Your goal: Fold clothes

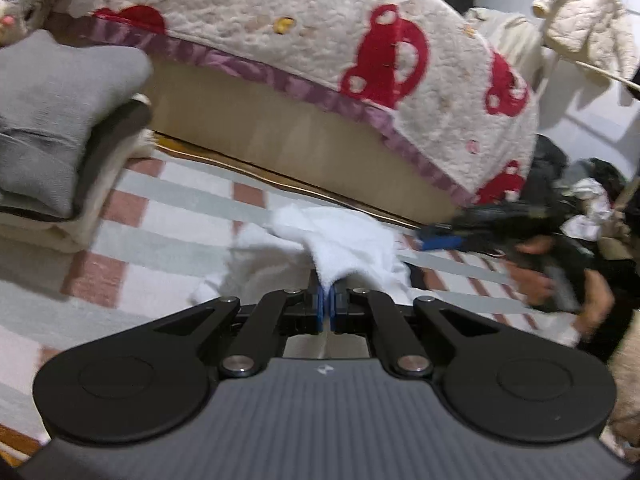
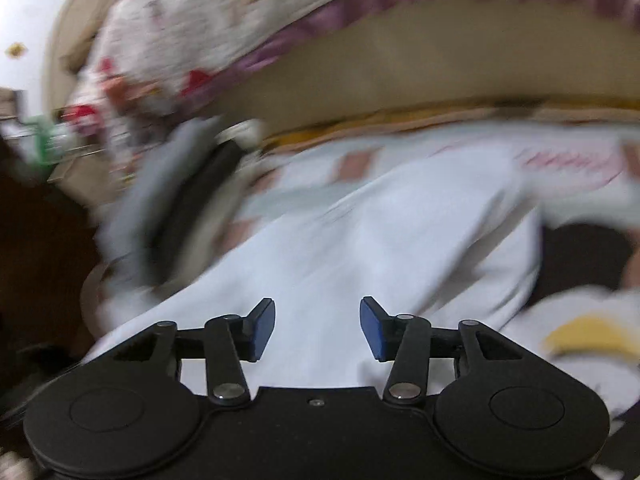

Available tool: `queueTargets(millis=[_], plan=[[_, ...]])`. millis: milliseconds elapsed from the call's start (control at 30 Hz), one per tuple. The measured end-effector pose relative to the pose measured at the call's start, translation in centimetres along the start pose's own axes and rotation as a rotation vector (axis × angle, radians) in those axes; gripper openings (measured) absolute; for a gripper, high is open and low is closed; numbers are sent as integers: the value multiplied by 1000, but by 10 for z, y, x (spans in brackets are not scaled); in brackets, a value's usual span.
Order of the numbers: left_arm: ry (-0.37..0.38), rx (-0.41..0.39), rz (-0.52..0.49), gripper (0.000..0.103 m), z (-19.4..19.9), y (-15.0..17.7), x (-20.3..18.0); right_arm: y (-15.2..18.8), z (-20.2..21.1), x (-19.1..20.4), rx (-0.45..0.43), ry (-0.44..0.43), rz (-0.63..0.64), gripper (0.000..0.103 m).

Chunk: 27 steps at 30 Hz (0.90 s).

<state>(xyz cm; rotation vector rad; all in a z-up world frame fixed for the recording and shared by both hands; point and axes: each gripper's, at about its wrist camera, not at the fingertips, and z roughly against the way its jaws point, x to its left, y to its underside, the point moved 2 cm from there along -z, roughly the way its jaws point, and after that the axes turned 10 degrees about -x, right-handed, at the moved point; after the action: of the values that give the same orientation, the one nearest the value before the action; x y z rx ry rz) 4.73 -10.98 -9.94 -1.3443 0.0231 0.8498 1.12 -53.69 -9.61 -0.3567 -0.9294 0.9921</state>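
A white garment (image 1: 332,236) lies bunched on the checked sheet (image 1: 168,208). My left gripper (image 1: 329,300) is shut on a fold of it, and the cloth rises in a ridge from the blue pads. In the left wrist view, my right gripper (image 1: 444,238) hovers at the garment's far right edge, held by a hand (image 1: 560,280). In the blurred right wrist view, my right gripper (image 2: 318,328) stands open just above the white garment (image 2: 380,248), nothing between its fingers.
A stack of folded clothes, grey on top (image 1: 52,120), sits at the left of the bed. A cream blanket with red prints (image 1: 320,40) is heaped behind. A white jacket (image 1: 588,20) hangs at the right, above a pile of dark clothes (image 1: 580,184).
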Motion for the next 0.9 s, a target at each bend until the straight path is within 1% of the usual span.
queueTargets(millis=[67,100,133,167,200,233,267,300,333,367,400,433,500,567,633,667,700,733,767,800,867,900], plan=[[14,70,13,4,-11,9,-6,-3,-11,-18,-44,97,-3,53],[-19,120,16,6,-17,13,-6,-4,-16,-27,-66,146,-5,53],[-48,162,22,6,-23,17,-5,-5,-19,-32,-77,189,20,53],[-65,177,37,6,-23,17,-1,-5,-19,-33,-73,223,85,53],[-71,168,59,6,-20,15,3,-5,-18,-33,-71,244,144,53],[-77,156,82,6,-16,12,8,-6,-16,-32,-75,244,194,53],[-84,139,103,11,-9,7,13,-7,-15,-31,-79,244,244,53],[-99,119,117,16,-3,1,18,-10,-15,-35,-80,239,256,53],[-119,97,130,21,2,-5,23,-14,-16,-45,-76,227,212,53],[-155,70,141,34,7,-11,29,-16,-16,-58,-74,223,159,53],[-198,51,151,52,8,-15,36,-15,-15,-75,-74,231,92,53],[-240,35,162,57,9,-18,43,-13,-14,-92,-70,245,29,53],[-310,22,193,57,5,-18,60,-8,-16,-117,-36,276,-57,53],[-357,27,259,57,-3,-13,78,-4,-16,-132,-9,268,-118,53],[-370,15,352,57,-11,-4,93,0,-18,-134,6,220,-168,53],[-362,7,404,57,-14,0,99,1,-20,-134,14,194,-192,53],[-360,-5,446,57,-17,3,104,3,-22,-134,24,174,-201,53],[-377,-25,464,55,-19,5,106,5,-26,-131,36,166,-187,53],[-403,-51,473,54,-20,5,107,7,-29,-128,49,157,-173,53],[-444,-93,454,54,-17,3,106,9,-33,-125,62,149,-160,53],[-480,-159,386,54,-10,-7,105,13,-40,-120,87,131,-132,53],[-489,-141,347,54,-11,-12,104,15,-43,-117,99,123,-119,53]])
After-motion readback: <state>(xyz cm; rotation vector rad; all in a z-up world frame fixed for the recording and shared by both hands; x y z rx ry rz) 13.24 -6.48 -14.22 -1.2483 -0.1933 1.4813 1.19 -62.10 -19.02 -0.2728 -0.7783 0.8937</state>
